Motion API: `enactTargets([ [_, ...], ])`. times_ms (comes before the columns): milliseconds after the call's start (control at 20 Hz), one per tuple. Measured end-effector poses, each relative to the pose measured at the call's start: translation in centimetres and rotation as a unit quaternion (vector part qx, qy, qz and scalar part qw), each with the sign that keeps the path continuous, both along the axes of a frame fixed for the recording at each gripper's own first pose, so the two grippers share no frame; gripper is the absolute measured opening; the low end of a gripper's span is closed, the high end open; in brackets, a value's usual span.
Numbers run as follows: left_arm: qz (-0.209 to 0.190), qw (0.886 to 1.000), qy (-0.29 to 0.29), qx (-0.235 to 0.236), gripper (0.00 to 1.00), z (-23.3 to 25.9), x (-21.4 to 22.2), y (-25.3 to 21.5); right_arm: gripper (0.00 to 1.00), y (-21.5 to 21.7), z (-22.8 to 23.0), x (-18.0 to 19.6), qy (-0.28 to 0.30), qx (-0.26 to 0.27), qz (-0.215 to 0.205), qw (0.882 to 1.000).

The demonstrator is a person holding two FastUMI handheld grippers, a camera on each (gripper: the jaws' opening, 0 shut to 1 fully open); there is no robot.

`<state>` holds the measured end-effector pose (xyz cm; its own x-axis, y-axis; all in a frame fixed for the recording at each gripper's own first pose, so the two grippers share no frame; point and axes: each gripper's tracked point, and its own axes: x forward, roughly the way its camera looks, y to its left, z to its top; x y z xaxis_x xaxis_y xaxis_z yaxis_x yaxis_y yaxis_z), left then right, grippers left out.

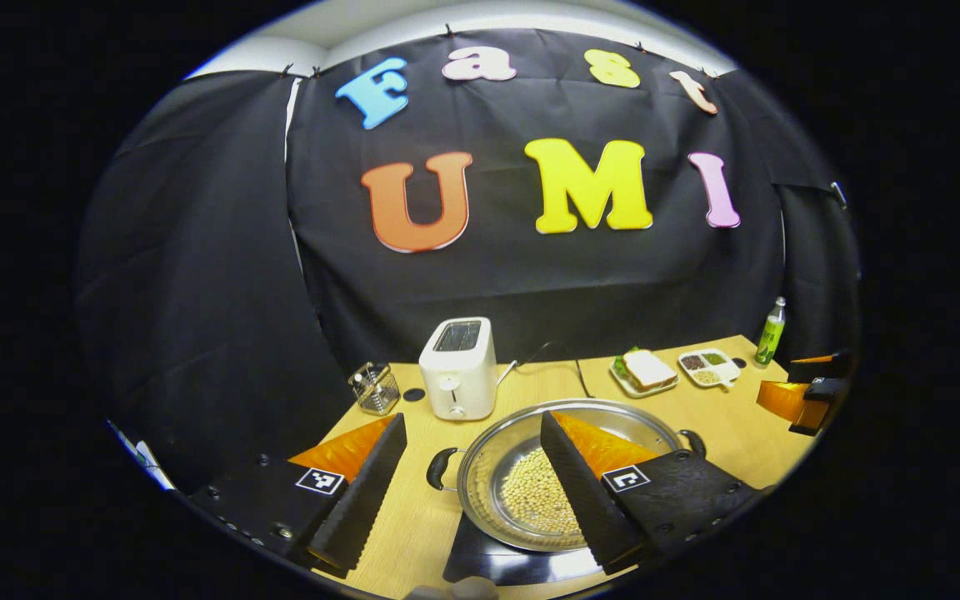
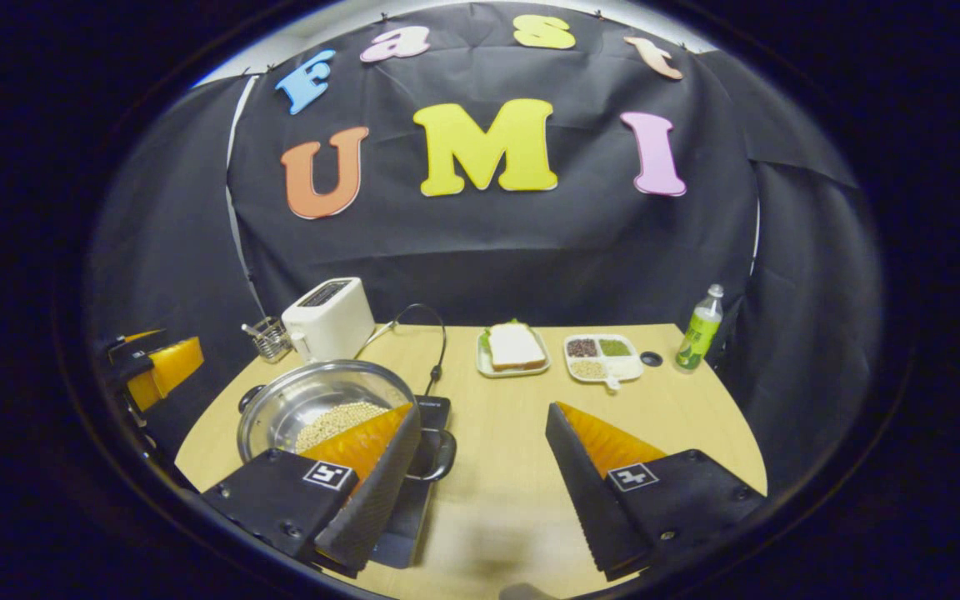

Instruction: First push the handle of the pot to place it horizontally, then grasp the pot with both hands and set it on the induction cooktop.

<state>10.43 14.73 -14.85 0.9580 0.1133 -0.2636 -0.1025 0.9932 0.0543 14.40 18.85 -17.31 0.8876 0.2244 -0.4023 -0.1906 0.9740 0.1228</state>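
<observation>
A steel pot (image 1: 522, 433) with pale beans in it rests on the black induction cooktop (image 1: 492, 565), its two black handles pointing left (image 1: 440, 468) and right (image 1: 694, 440). My left gripper (image 1: 472, 419) is open; the left handle lies between its fingers and its right finger hangs over the pot's bowl. In the right gripper view the pot (image 2: 313, 400) stands at the left on the cooktop (image 2: 430, 412). My right gripper (image 2: 482, 412) is open, its left finger beside the pot's near handle (image 2: 440, 454). Each gripper also shows far off in the other's view, at the edge.
A white toaster (image 1: 457, 368) and a wire utensil holder (image 1: 374, 388) stand behind the pot. A sandwich plate (image 2: 513, 348), a divided dish (image 2: 603, 357) and a green bottle (image 2: 699, 329) sit at the back right. A black cable (image 2: 434, 333) runs to the cooktop.
</observation>
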Motion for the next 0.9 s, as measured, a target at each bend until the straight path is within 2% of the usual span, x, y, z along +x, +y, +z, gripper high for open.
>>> enactTargets([
  [250,-0.010,0.999,-0.038,-0.035,0.96,5.6,-3.4,-4.7,0.96,-5.4,6.2,-2.6,-0.061,-0.020,0.001,0.998],
  [550,-0.018,0.997,-0.072,-0.033,0.96,11.4,-7.0,-9.3,0.96,-11.6,13.4,-5.2,-0.112,-0.005,-0.014,0.994],
  [600,-0.018,0.996,-0.080,-0.029,1.00,12.5,-7.3,-10.0,0.96,-12.8,14.1,-5.7,-0.118,-0.006,-0.017,0.993],
  [650,-0.019,0.996,-0.083,-0.027,0.96,13.4,-7.7,-10.9,0.96,-13.8,14.9,-6.0,-0.123,-0.006,-0.020,0.992],
  [900,-0.028,0.993,-0.101,-0.046,0.96,16.7,-10.1,-14.9,0.97,-18.8,18.0,-8.0,-0.148,-0.008,-0.038,0.988],
])
